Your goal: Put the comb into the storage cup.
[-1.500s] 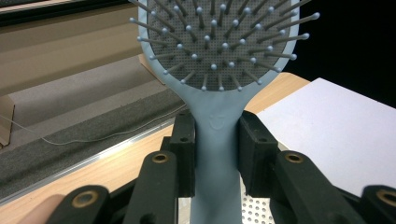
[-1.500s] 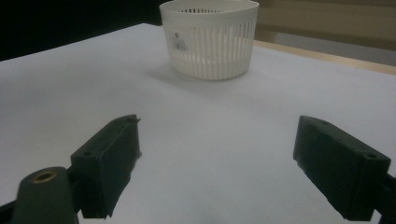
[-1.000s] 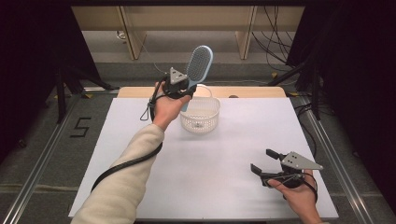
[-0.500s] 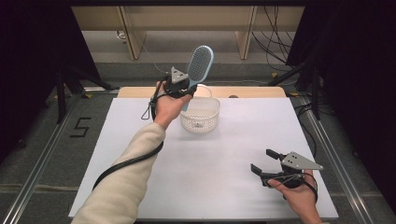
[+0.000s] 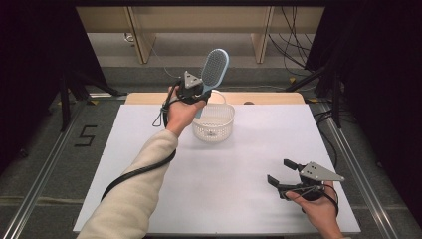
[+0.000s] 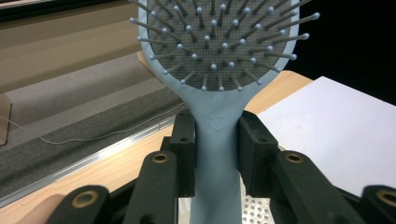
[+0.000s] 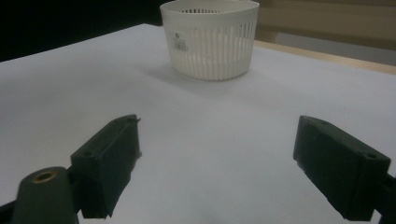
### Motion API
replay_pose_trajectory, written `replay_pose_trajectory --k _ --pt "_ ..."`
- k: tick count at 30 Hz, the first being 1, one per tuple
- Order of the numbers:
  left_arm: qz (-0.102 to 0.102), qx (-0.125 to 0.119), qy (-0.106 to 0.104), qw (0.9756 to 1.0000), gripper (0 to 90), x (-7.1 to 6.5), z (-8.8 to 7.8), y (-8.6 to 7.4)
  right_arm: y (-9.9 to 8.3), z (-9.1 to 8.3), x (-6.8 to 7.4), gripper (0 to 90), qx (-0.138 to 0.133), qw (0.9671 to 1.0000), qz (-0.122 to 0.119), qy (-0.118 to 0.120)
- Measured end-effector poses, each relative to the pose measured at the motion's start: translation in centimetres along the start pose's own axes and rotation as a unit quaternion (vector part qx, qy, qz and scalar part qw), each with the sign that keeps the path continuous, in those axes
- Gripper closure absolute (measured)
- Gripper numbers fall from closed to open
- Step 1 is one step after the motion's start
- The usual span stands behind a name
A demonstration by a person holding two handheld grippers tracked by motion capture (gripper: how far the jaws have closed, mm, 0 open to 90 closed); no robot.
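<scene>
A light blue hairbrush point(image 5: 214, 68) with grey bristles stands upright in the air over the far middle of the white table point(image 5: 149, 149). My left gripper point(image 5: 198, 94) is shut on its handle; in the left gripper view both pads press the handle point(image 6: 217, 140) just below the bristle head point(image 6: 219, 42). A white slotted basket point(image 5: 213, 122) sits on the table right below the brush, and it appears in the right gripper view as the basket point(image 7: 209, 37) ahead. My right gripper point(image 5: 282, 174) rests low near the front right of the table, jaws open and empty point(image 7: 217, 163).
A wooden strip point(image 5: 268, 97) borders the table's far edge. Beyond it lie a grey floor with cables and wooden furniture legs point(image 5: 142, 35). A metal rail point(image 5: 45, 159) runs along the left side, next to a floor mark reading 5.
</scene>
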State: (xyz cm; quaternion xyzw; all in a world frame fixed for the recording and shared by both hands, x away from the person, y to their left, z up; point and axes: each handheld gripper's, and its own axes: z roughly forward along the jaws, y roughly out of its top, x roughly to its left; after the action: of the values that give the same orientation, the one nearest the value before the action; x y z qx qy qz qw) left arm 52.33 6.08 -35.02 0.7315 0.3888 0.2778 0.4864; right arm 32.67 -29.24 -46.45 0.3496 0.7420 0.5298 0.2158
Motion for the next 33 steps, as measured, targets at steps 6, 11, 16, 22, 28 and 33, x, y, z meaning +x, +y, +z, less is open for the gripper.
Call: replay_pose_trajectory --k 6,11,16,22,28,33 --pt "0.000 -0.001 -0.001 1.0000 70.0 -0.15 0.18 0.08 0.00 -0.02 -0.02 15.4 0.001 1.0000 -0.002 0.001" --pt "0.001 0.001 -0.002 1.0000 70.0 -0.23 0.33 0.10 0.01 -0.02 0.03 15.4 0.000 1.0000 0.001 0.000" --pt "0.002 -0.001 -0.002 1.0000 70.0 -0.34 0.38 0.13 0.00 -0.03 0.00 15.4 0.001 1.0000 -0.001 0.001" --pt "0.003 -0.001 -0.002 1.0000 70.0 -0.39 0.53 0.17 0.01 -0.03 0.01 15.5 0.000 1.0000 0.000 0.001" --pt "0.005 -0.001 -0.003 1.0000 70.0 -0.44 0.70 0.13 0.01 -0.05 0.00 15.4 0.000 1.0000 -0.001 0.000" --pt "0.005 -0.002 -0.004 1.0000 70.1 -0.46 0.80 0.04 0.00 -0.02 0.02 15.4 -0.001 1.0000 0.000 0.000"
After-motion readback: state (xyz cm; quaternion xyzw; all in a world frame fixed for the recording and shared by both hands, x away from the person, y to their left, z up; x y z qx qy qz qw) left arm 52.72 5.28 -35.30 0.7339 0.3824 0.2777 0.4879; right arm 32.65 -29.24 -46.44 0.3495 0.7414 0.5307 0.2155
